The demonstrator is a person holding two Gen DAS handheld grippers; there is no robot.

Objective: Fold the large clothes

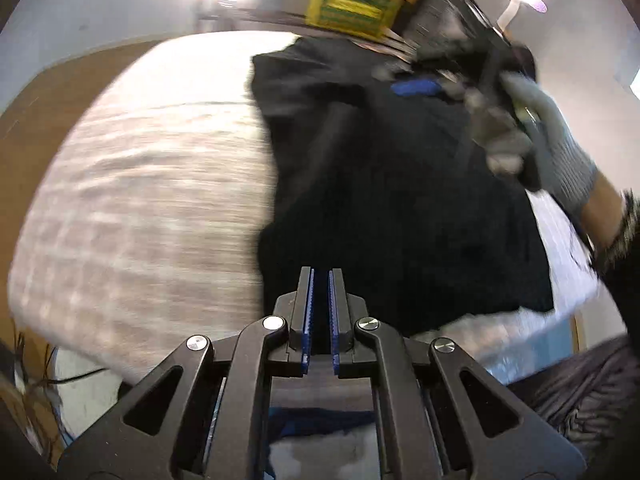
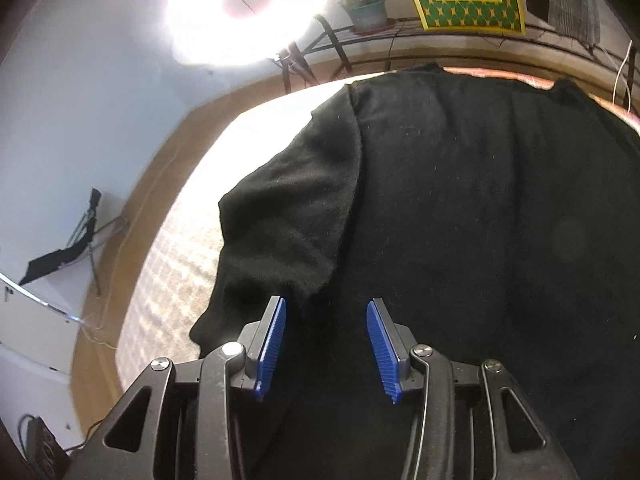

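- On the pale bed cover (image 2: 176, 256) a black garment (image 2: 460, 216) lies spread, one sleeve (image 2: 288, 220) folded inward over its body.
- Right gripper (image 2: 326, 344) hangs just above the garment near the sleeve's cuff end, blue pads (image 2: 276, 344) parted, nothing between them.
- Left gripper (image 1: 322, 312) has its jaws nearly together; whether cloth is pinched cannot be told. The garment (image 1: 380, 208) lies ahead of it.
- A gloved hand (image 1: 544, 148) shows blurred at that view's upper right.
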